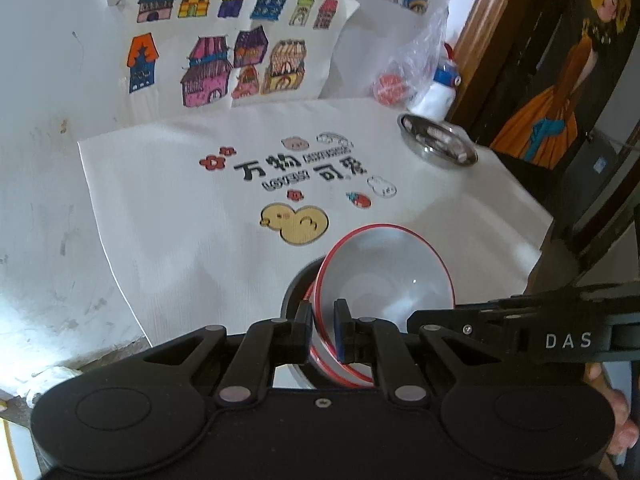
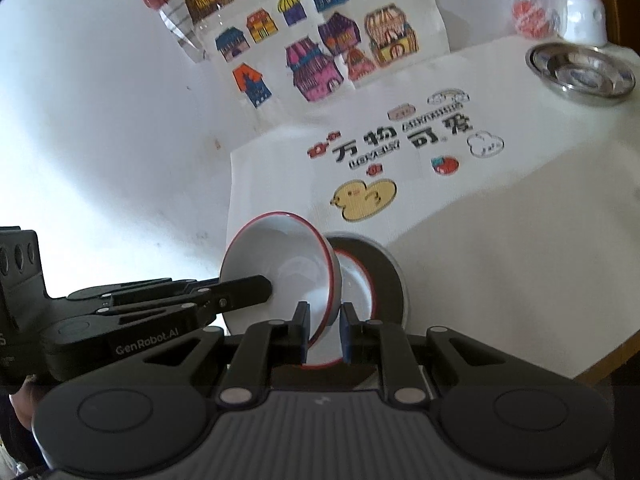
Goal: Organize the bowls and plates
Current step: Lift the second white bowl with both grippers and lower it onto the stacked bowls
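A white bowl with a red rim is tilted above the table's near edge. My left gripper is shut on its near rim, one finger inside and one outside. My right gripper is shut on another part of the same rim. In the left wrist view the right gripper comes in from the right; in the right wrist view the left gripper comes in from the left. Behind the held bowl, a second red-rimmed white bowl rests in a dark plate.
A steel bowl sits at the far right of the white printed cloth. A bottle and a plastic bag stand behind it. Coloured house drawings hang on the wall.
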Demonstrator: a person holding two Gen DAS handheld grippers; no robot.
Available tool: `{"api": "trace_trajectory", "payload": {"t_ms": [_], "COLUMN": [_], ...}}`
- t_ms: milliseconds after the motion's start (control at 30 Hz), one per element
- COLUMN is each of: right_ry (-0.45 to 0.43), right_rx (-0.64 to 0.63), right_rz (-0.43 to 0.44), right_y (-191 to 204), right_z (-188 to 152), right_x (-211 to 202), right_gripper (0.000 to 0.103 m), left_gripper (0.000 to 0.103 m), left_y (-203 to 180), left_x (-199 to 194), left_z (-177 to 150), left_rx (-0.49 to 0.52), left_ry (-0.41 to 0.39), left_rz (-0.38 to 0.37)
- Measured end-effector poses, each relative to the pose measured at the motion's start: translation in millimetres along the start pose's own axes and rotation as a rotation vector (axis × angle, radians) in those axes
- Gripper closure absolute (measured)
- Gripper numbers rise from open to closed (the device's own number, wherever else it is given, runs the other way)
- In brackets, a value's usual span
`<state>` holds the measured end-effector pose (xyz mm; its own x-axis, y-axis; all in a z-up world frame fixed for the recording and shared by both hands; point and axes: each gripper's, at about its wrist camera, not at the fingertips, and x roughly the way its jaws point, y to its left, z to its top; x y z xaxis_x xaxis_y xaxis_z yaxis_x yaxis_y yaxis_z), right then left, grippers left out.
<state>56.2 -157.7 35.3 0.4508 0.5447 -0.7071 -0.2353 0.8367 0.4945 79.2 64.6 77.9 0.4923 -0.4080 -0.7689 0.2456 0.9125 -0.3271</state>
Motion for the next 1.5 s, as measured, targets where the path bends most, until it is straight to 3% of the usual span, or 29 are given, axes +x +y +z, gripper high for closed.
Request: {"api": "trace_trajectory", "payload": {"t_ms": [633, 1000, 1500], "right_ry": [0.059, 0.071, 0.075], "right_rx": [-0.007, -0.030, -0.040], "right_rz": [-0.032, -0.064, -0.059], "right_y": [-1, -2, -3], "right_z": [2, 5, 5], "right_x": [7, 7, 9], "right_gripper": [0.084, 0.078, 0.078], "left_gripper": [0.088, 0.088, 0.088], "left_y": [-14, -18, -15], "left_x": [14, 25, 29], "left_z": [0, 3, 4], "left_rx": [0.133, 0.178, 0.165], "left_ry": [0.070, 0.099, 0.109], "left_rz": [0.060, 0.074, 0.059]}}
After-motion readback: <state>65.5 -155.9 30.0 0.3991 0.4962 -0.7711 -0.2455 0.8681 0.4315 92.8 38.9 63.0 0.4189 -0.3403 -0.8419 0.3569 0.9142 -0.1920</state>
